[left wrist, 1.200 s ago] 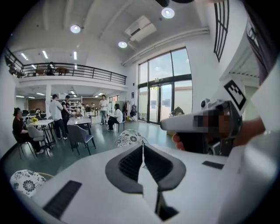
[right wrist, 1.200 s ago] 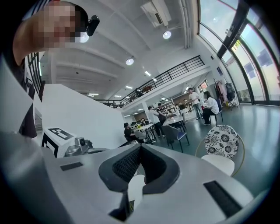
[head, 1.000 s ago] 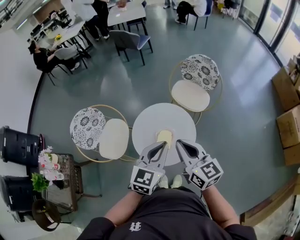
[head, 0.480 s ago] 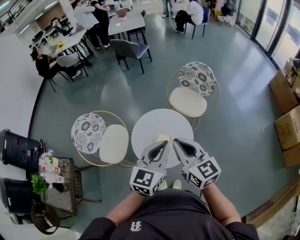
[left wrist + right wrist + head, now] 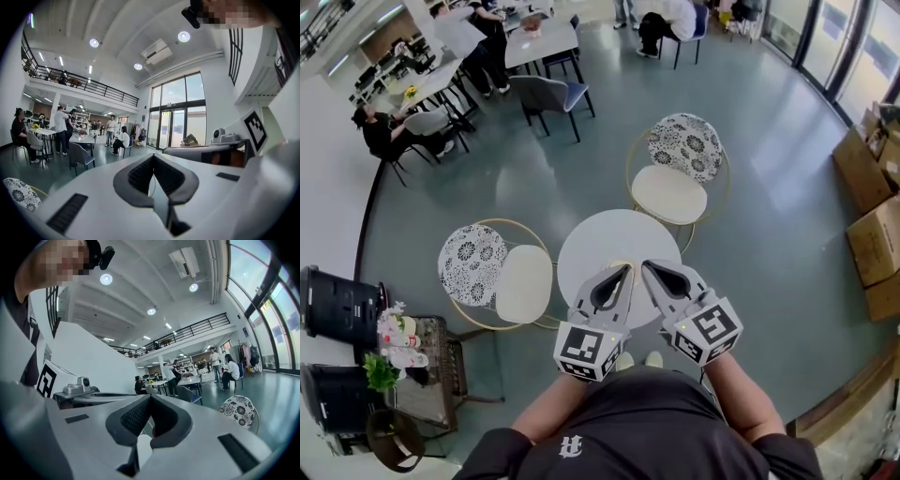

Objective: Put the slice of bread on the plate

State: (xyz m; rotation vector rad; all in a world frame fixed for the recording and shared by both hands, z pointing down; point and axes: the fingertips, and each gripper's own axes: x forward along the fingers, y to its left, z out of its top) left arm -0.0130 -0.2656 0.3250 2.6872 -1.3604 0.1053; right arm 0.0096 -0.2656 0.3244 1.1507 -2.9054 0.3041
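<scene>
Holding left gripper [image 5: 625, 272] and right gripper [image 5: 647, 268] level above round surface [image 5: 600, 234], fingers together, empty, seemingly parked; bread and plate hidden behind them.

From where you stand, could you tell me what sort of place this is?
Probably a café or canteen-style lounge: a round table with cushioned chairs, people at shared tables, tall glass doors.

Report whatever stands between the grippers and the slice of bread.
Nothing visible does. The left gripper and right gripper, both shut, hover over the near side of the white table; their tips cover where the bread could lie, so it is not in view.
</scene>
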